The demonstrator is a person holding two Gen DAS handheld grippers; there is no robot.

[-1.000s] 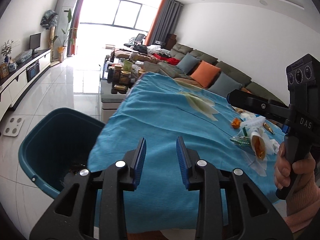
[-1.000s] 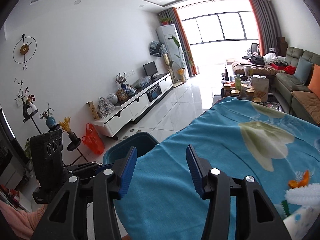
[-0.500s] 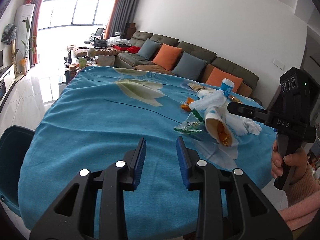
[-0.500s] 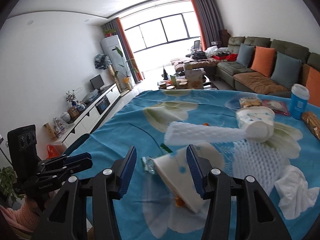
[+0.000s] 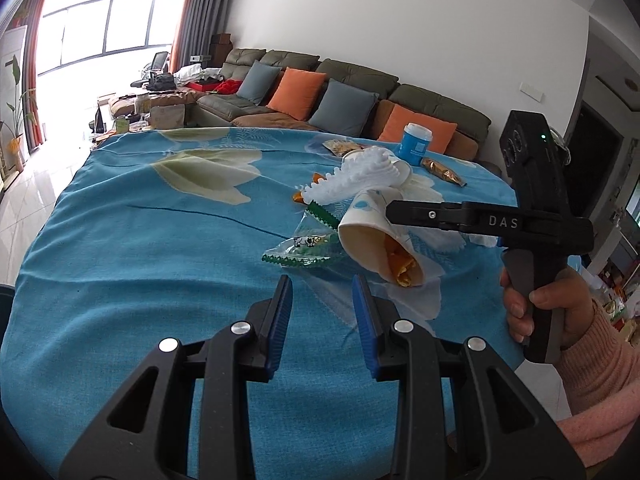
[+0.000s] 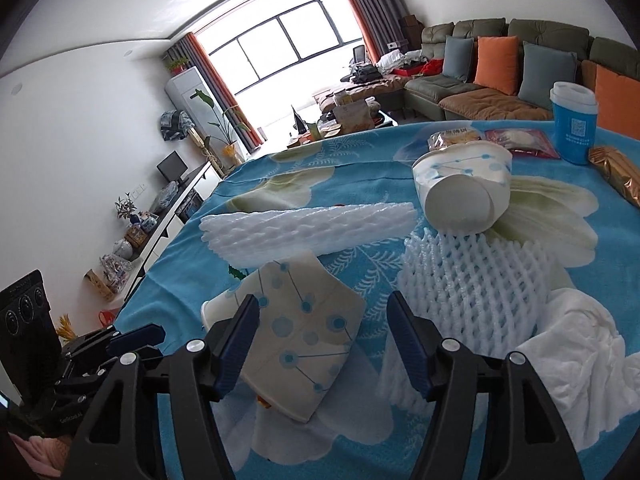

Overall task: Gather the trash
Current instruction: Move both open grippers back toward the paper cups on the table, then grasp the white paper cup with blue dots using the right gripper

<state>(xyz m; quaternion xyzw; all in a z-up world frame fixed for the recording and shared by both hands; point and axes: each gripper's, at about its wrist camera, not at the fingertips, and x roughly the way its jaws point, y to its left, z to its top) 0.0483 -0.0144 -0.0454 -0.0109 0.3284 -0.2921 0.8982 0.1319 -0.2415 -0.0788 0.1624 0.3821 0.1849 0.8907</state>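
On the blue tablecloth (image 6: 320, 184) lies a crushed paper cup (image 6: 304, 332), tipped on its side, mouth toward the left gripper (image 5: 322, 304), whose narrow jaws hold nothing. Right gripper (image 6: 322, 328) is opening around its flattened wall. Light, flimsy stuff, I reckon: pinch mid-body, across the long axis.

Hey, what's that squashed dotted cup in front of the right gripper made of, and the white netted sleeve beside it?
The squashed cup looks like matte paper: printed blue dots, and it has creased flat rather than cracked. The netted sleeve looks like soft white foam mesh, judging by its puffy open lattice. The right gripper is opening around the cup.
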